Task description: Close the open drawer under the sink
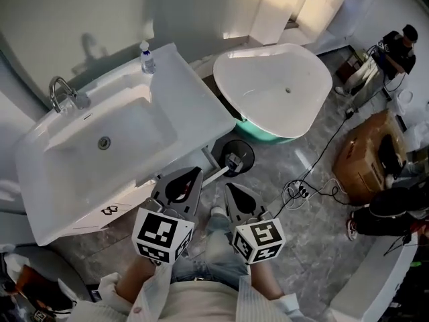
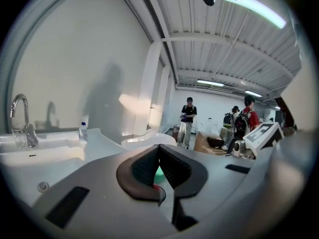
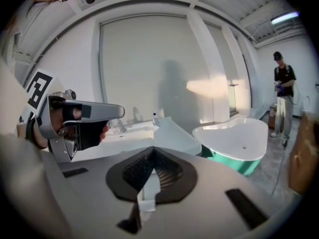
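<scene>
Both claws pressed shut, empty, in front of the sink.

My left gripper [image 1: 191,177] and right gripper [image 1: 229,188] hover side by side over the grey marbled floor [image 1: 315,247], jaws tip to tip on nothing. The drawer [image 1: 110,210] shows its white front just under the sink [image 1: 40,180] rim, near my left gripper. A white bathtub [image 1: 268,86] stands beyond, and cables [image 1: 301,190] trail across the floor.

Space beneath sink [image 1: 171,79] hidden by its top; drawer position not discernible.
</scene>
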Motion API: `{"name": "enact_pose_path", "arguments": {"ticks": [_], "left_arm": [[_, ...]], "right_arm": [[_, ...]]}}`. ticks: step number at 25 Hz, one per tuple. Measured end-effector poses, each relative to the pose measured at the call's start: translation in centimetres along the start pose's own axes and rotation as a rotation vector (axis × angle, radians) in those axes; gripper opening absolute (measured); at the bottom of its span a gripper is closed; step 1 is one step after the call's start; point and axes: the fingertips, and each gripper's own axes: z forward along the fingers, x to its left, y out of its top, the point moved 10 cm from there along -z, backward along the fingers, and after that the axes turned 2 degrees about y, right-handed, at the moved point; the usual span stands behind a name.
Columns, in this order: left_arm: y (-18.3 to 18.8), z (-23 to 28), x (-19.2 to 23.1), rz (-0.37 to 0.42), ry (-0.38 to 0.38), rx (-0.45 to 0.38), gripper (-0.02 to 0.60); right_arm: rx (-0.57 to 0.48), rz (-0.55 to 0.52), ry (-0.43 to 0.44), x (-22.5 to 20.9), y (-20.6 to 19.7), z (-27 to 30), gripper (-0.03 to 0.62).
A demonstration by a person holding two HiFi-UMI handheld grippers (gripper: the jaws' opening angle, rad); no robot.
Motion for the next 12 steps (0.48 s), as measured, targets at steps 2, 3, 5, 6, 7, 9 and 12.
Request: {"name": "enact_pose_path", "arguments": {"ticks": [2,3,5,6,7,9,12], "left_arm": [[0.4,1.4,-0.3,-0.013,0.050,0.000,0.017],[0.7,2.0,-0.4,-0.023,0.079,-0.004,0.017],[1.3,3.2,-0.6,-0.043,0.146,-0.013,0.016],[1.5,3.8,-0.7,-0.051,0.178,-0.018,0.017],[1.7,4.3,-0.8,-0.059,0.208,-0.023,0.017],[1.9,5.3,-1.0,-0.076,0.266,-0.032,0.017],[1.5,6.1,-1.6,-0.114,0.360,-0.035,0.017]], "right_arm": [[0.016,-0.024,0.053,-1.8,1.1,1.1,0.011],[0.024,-0.037,0.082,-2.7,1.7,1.7,0.009],[0.039,-0.064,0.146,-4.4,2.9,2.8,0.009],[0.045,-0.078,0.177,-5.1,3.5,3.4,0.009],[0.050,-0.092,0.206,-5.9,4.1,4.0,0.011],[0.060,-0.121,0.259,-7.3,4.8,4.9,0.011],[0.086,-0.174,0.339,-8.9,5.2,5.8,0.009]]}}
